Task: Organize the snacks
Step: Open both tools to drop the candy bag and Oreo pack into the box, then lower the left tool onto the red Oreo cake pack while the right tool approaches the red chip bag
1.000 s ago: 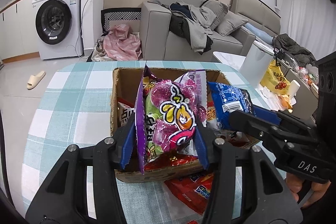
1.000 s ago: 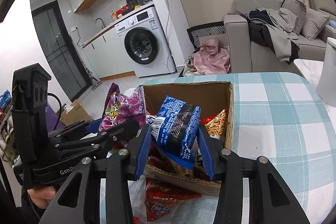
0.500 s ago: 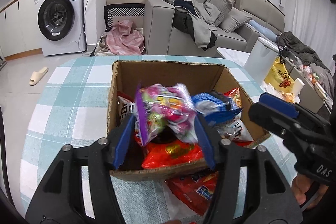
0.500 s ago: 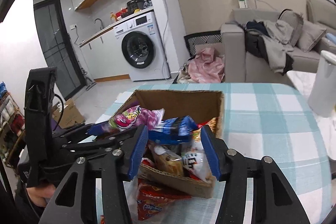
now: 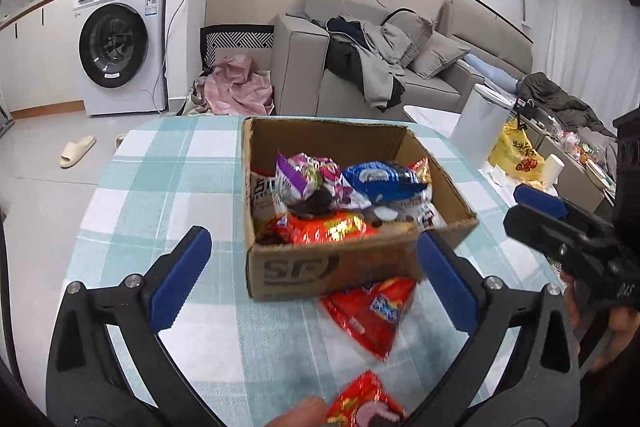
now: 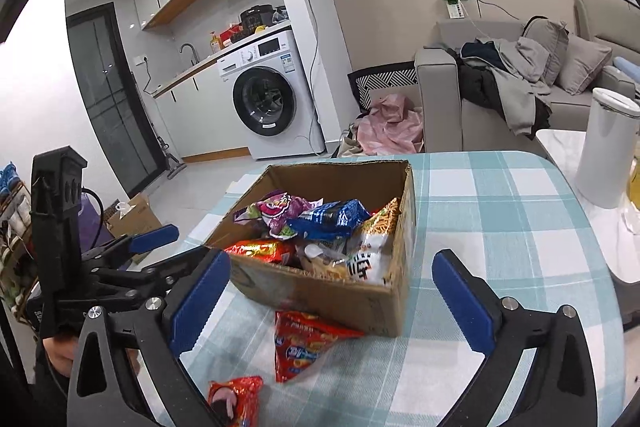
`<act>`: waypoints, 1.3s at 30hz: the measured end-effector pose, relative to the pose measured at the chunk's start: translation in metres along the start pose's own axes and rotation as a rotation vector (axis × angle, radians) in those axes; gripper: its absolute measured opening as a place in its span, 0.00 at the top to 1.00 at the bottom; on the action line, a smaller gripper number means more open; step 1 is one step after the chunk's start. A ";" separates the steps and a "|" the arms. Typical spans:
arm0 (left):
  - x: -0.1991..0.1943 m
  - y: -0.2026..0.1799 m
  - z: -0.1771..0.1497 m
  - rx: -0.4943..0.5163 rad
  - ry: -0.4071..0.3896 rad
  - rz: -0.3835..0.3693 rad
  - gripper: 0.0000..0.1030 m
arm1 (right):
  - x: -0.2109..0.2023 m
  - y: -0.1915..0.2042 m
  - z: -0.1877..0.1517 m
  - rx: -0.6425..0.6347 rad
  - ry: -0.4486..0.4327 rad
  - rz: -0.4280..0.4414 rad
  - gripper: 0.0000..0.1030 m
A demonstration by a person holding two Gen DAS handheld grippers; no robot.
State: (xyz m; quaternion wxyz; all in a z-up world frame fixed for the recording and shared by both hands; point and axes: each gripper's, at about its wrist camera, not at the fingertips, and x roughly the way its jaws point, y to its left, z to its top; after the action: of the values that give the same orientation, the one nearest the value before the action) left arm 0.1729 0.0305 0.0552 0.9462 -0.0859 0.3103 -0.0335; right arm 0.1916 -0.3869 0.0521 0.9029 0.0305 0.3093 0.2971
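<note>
A cardboard box (image 5: 320, 269) (image 6: 360, 301) stands on the checked tablecloth, filled with snack packs. A purple pack (image 5: 308, 175) (image 6: 280, 211) and a blue pack (image 5: 380, 181) (image 6: 332, 219) lie on top of the pile inside. My left gripper (image 5: 316, 277) hangs in front of the box, jaws opening wide, nothing between them. My right gripper (image 6: 332, 297) is likewise held back from the box, jaws opening, empty. A red pack (image 5: 372, 311) (image 6: 304, 343) lies on the cloth by the box's near side. Another small red pack (image 5: 364, 403) (image 6: 236, 399) lies closer to me.
The table (image 5: 160, 187) is covered with a teal and white checked cloth. A white bin (image 6: 608, 147) and a yellow bag (image 5: 516, 151) stand off its right side. A sofa (image 5: 360, 75) and washing machine (image 5: 120, 43) are behind.
Both grippers let go: the purple pack and the blue pack dropped into the box and now lie flat. Both jaws spread wide and both grippers drew back from the box.
</note>
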 end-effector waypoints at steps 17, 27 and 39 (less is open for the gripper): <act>-0.056 0.004 -0.052 0.027 0.002 0.046 0.00 | -0.024 0.005 -0.044 -0.003 0.059 -0.007 0.00; -0.064 -0.003 -0.064 0.074 0.002 0.070 0.00 | -0.019 0.018 -0.054 -0.052 0.103 -0.029 0.00; -0.051 -0.016 -0.084 0.102 0.077 0.039 0.00 | -0.003 0.013 -0.067 -0.050 0.191 -0.046 0.00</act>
State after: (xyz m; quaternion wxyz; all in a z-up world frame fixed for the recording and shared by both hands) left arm 0.0815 0.0087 0.0214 0.9372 -0.0302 0.3458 -0.0342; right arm 0.1445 -0.3860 0.0031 0.8763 -0.0276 0.3872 0.2852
